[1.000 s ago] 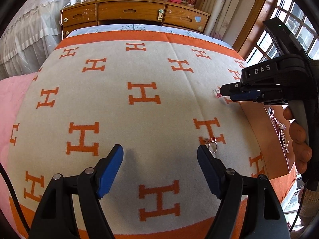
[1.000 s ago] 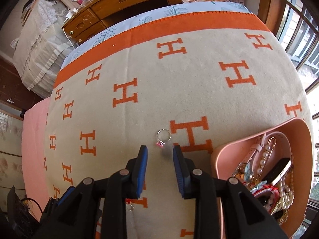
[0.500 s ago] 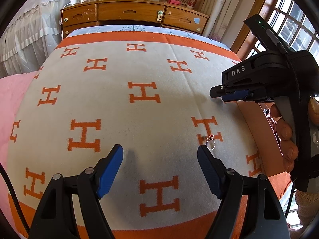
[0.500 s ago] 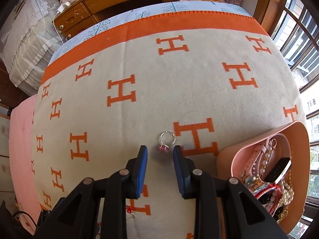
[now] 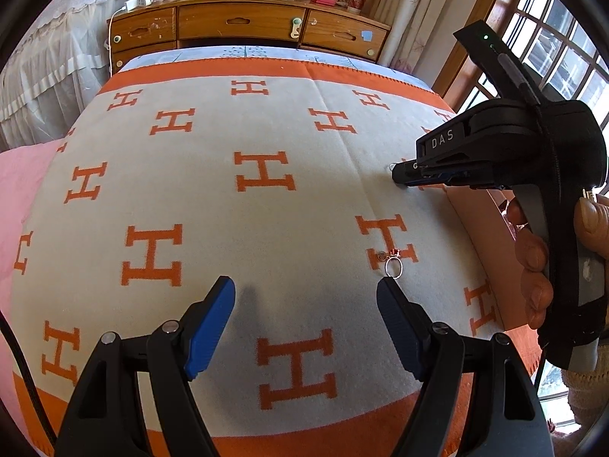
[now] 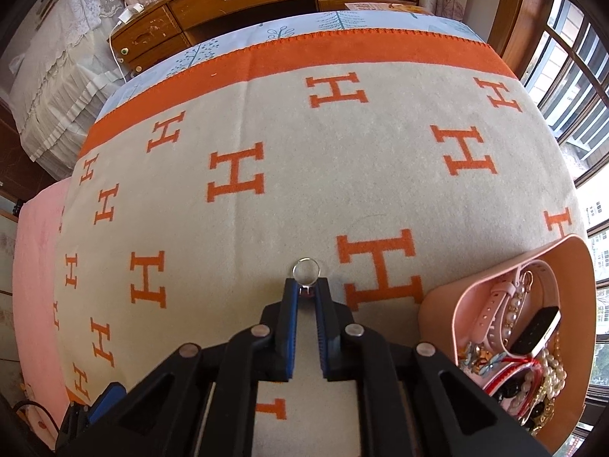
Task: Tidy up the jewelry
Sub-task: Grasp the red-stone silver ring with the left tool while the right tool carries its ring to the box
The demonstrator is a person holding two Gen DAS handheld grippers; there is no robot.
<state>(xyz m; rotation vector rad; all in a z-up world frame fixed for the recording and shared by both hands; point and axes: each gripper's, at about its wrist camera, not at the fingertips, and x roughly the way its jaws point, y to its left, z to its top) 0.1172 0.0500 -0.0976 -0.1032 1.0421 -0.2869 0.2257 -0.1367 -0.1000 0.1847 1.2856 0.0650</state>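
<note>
A silver ring with a pink stone [image 6: 305, 271] lies on the cream blanket with orange H marks [image 6: 304, 175]. My right gripper [image 6: 306, 290] is shut on its stone end, the band sticking out past the tips. In the left wrist view the right gripper [image 5: 397, 176] sits low on the blanket at the right. A second silver ring [image 5: 393, 266] lies just past my left gripper's right fingertip [image 5: 388, 297]. My left gripper [image 5: 306, 299] is open and empty above the blanket.
A pink tray [image 6: 571, 251] at the right holds several watches, pearl strands and bracelets; its edge also shows in the left wrist view [image 5: 483, 236]. A wooden dresser [image 5: 243, 24] stands beyond the bed. A pink sheet [image 5: 19, 175] lies left.
My right gripper has moved forward and down onto the ring and closed on it. The left gripper has hardly moved and stays open.
</note>
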